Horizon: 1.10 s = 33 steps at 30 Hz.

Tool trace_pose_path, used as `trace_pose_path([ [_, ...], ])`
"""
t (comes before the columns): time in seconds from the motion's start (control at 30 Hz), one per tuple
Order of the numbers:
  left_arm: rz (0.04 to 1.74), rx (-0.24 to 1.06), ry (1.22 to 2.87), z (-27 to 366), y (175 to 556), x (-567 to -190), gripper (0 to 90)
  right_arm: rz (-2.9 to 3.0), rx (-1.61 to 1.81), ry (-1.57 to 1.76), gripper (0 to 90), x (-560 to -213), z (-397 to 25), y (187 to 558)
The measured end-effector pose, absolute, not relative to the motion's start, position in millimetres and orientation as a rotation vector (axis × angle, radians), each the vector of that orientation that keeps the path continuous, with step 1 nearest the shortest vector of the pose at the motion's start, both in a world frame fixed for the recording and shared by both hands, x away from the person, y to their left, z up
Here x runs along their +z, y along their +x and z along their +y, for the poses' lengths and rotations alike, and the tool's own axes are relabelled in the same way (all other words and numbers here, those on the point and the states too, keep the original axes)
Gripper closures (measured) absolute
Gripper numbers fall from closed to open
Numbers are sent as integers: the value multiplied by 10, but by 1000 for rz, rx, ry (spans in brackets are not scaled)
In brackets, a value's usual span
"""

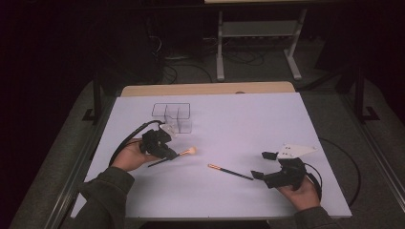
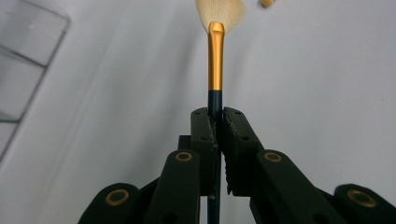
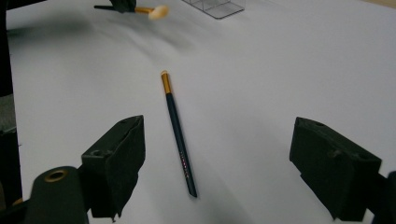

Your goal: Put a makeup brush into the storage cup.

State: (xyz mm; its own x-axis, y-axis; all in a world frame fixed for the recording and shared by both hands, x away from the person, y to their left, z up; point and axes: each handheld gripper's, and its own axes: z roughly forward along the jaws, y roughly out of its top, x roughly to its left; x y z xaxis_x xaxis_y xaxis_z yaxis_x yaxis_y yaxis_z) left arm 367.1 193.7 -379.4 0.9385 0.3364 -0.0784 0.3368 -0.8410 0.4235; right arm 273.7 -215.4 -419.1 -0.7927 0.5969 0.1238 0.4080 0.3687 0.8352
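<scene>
The left hand-held gripper clamps a dark-handled, gold-ferruled brush, its pale bristles pointing to 12 o'clock. The right hand-held gripper gapes wide; a slim dark brush lies on the desk between its jaws, its gold tip toward 11 o'clock.

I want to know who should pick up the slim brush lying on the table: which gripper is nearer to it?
Right. The right gripper sits open just beyond the slim brush's dark end; the left gripper is farther off, shut on the fluffy brush.
</scene>
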Motion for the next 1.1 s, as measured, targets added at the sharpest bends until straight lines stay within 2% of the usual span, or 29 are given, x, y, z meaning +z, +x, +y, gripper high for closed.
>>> trace_pose_path([
  [0.67,515,54,2415,2217,3365,-3493,834,2485,1375,871,190,-3936,-2066,2833],
  [1.1,493,33,2296,2262,3230,-3510,834,2517,1386,824,209,-3785,-1929,2927],
])
